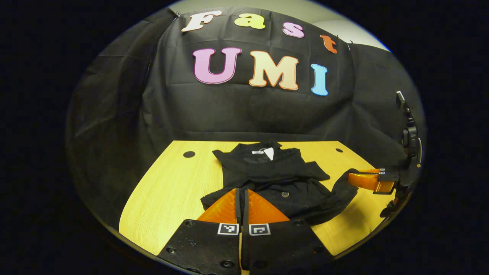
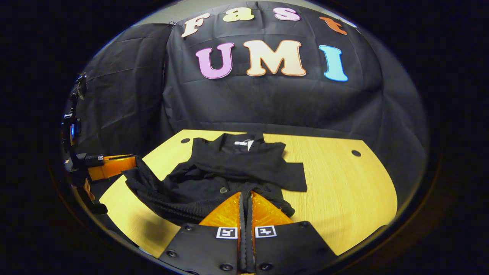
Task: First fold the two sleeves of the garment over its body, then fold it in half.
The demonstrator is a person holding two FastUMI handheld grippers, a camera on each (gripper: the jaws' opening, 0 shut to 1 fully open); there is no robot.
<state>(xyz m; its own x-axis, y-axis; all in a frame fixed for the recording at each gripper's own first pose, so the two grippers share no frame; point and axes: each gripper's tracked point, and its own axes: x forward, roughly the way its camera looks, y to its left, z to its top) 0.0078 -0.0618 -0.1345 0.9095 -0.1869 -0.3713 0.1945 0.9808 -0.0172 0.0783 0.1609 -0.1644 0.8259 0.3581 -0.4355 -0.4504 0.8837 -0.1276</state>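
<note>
1. Black garment [image 1: 275, 175] lying on the yellow wooden table [image 1: 168, 191], collar and white label [image 1: 269, 152] toward the far cloth wall [image 1: 244, 110].
2. Sleeves apparently already folded across the chest; by that reckoning, now at the fold-in-half step.
3. Left gripper [image 1: 242, 194] closed at the near hem, fingers together with hem cloth seemingly pinched between them.
4. Right gripper [image 2: 246, 198] likewise closed at the near hem, apparently clamping it.
5. Near hem raised off the table, hanging in a bunched loop between the two grips.
6. Next: carrying both corners together up and away toward the collar, keeping them level, then laying the hem down over the folded sleeves.
7. Nothing lying in the path; two dark round holes [image 2: 356, 153] in the tabletop near the far corners, well off the cloth.
</note>
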